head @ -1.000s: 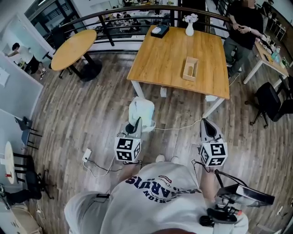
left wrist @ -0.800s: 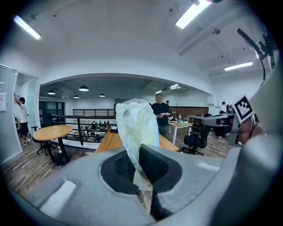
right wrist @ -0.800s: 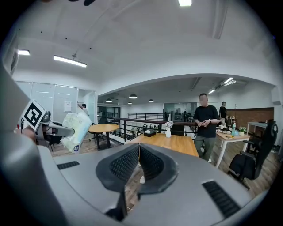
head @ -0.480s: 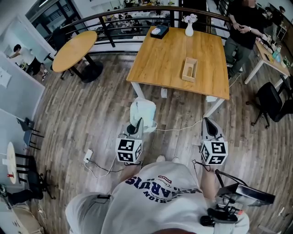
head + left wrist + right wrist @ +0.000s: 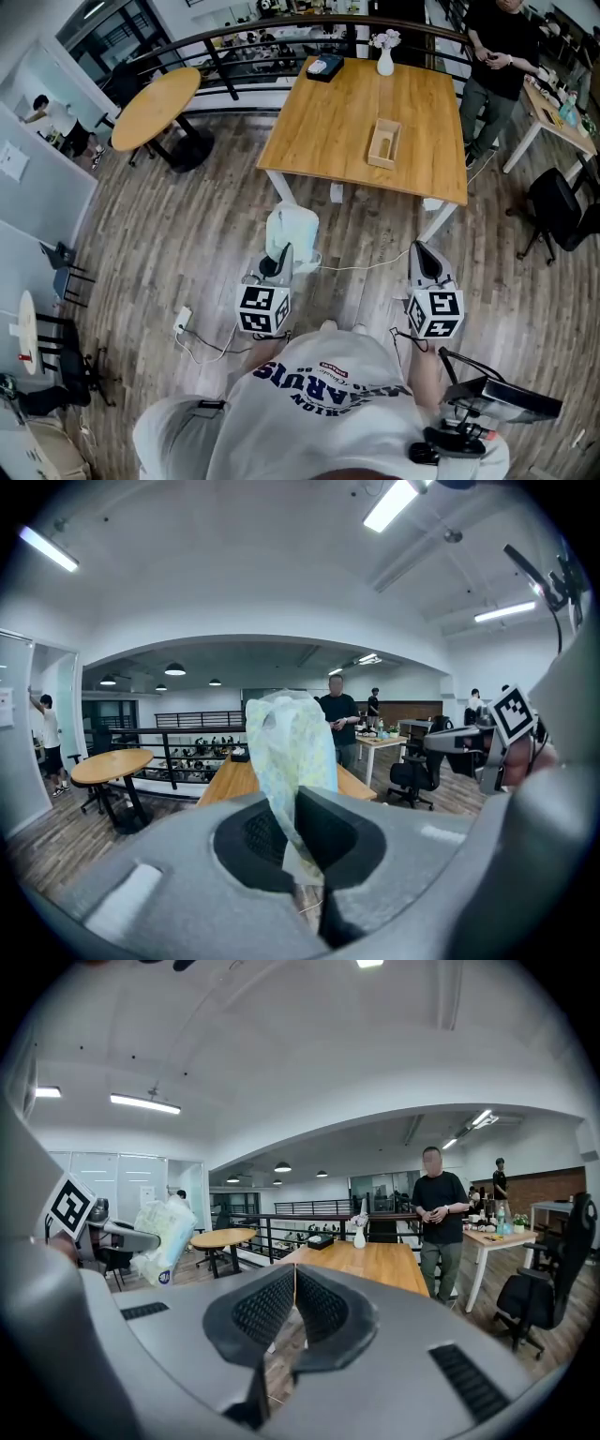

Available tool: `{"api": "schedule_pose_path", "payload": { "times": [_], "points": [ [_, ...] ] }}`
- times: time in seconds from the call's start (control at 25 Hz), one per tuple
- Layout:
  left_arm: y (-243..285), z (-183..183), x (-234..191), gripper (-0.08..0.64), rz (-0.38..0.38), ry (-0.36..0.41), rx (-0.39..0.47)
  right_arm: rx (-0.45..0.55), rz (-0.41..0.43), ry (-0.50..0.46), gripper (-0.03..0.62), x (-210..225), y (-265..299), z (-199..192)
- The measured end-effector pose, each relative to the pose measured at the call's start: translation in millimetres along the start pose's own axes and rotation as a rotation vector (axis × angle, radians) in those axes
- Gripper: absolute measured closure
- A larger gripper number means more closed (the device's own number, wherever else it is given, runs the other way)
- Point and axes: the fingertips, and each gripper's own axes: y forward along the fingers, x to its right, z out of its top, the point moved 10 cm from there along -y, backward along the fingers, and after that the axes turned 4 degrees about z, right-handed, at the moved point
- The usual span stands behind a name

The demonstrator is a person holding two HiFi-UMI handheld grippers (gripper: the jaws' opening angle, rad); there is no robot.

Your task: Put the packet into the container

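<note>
Clamping the pale packet (image 5: 292,231) by its lower edge, the left tool (image 5: 279,255) holds it upright above the wood floor (image 5: 187,234). Right tool (image 5: 424,253): jaws pressed together, nothing between them. The open wooden container (image 5: 384,142) rests on the table (image 5: 319,122), well apart from both tools.

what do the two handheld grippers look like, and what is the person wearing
The left gripper and right gripper both have pale grey moulded bodies ending in two black pads with a fine grid texture. Each carries a white cube printed with black square markers. The person wears a white t-shirt with dark blue lettering.
</note>
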Motion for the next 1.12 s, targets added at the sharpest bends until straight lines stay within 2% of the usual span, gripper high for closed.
{"api": "schedule_pose_path", "payload": {
  "times": [0.36, 0.56, 1.12],
  "points": [
    [4.4, -5.1, 39.3, 0.552, -0.022, -0.002, -0.025, -0.007, 0.019, 0.033, 0.581, 23.8, -16.0, -23.1],
    [9.0, 1.1, 49.6, 0.552, -0.031, -0.001, 0.006, -0.036, 0.015, 0.049, 0.581, 33.4, -20.3, -35.8],
    [93.2, 17.3, 23.3, 0.552, -0.061, 0.009, 0.012, -0.084, -0.04, 0.034, 0.581, 65.0, 29.1, -27.7]
  ]
}}
